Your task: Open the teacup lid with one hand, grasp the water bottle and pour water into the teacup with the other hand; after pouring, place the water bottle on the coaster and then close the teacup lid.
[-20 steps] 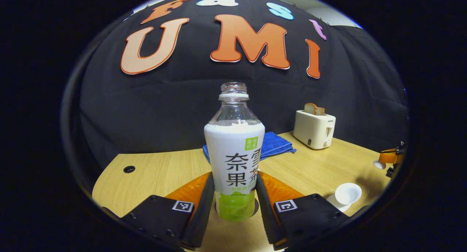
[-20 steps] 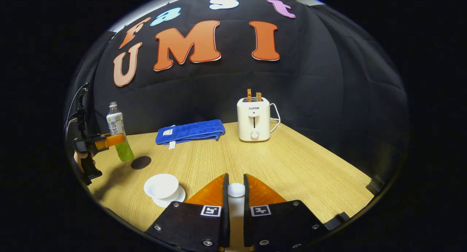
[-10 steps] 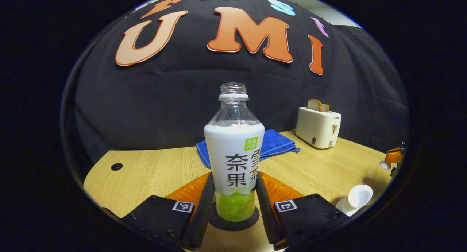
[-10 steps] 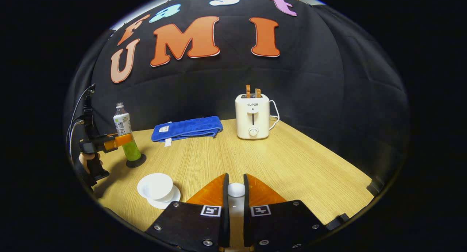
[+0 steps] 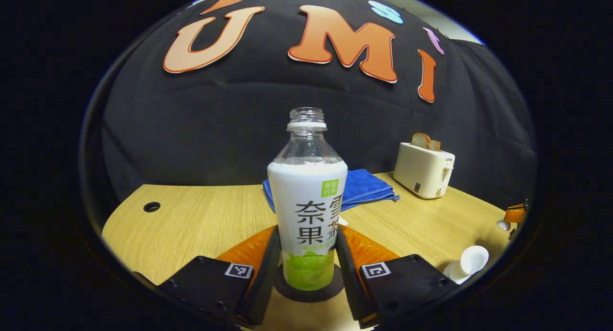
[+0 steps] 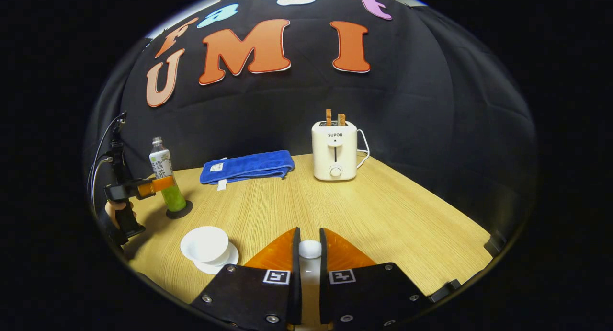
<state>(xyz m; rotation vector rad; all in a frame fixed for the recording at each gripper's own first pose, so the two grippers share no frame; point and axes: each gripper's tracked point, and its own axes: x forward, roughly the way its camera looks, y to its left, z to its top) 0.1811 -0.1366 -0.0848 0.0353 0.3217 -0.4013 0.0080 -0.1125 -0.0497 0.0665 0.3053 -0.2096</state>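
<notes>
On the dark coaster [image 5: 309,292] at the table's [image 5: 191,221] near-left end, the water bottle [image 5: 307,201] now stands upright, where a second ago I was carrying it just above the wood with the coaster barely peeking out beneath it. My left gripper [image 5: 306,268] still clamps the bottle low on its label, both fingers pressing its sides, so I have set it down but not let go. In the right gripper view the bottle's base sits squarely on the disc. My right gripper [image 6: 310,254] has hardly moved and keeps the teacup lid's white knob [image 6: 310,248] pinched between narrow fingers. The open teacup [image 6: 205,244] waits on its saucer, just to the near side of the coaster and well left of my right gripper. I judge the pouring done and the placing all but finished: next I should release the bottle cleanly without tipping it, then carry the lid over and close the cup.
</notes>
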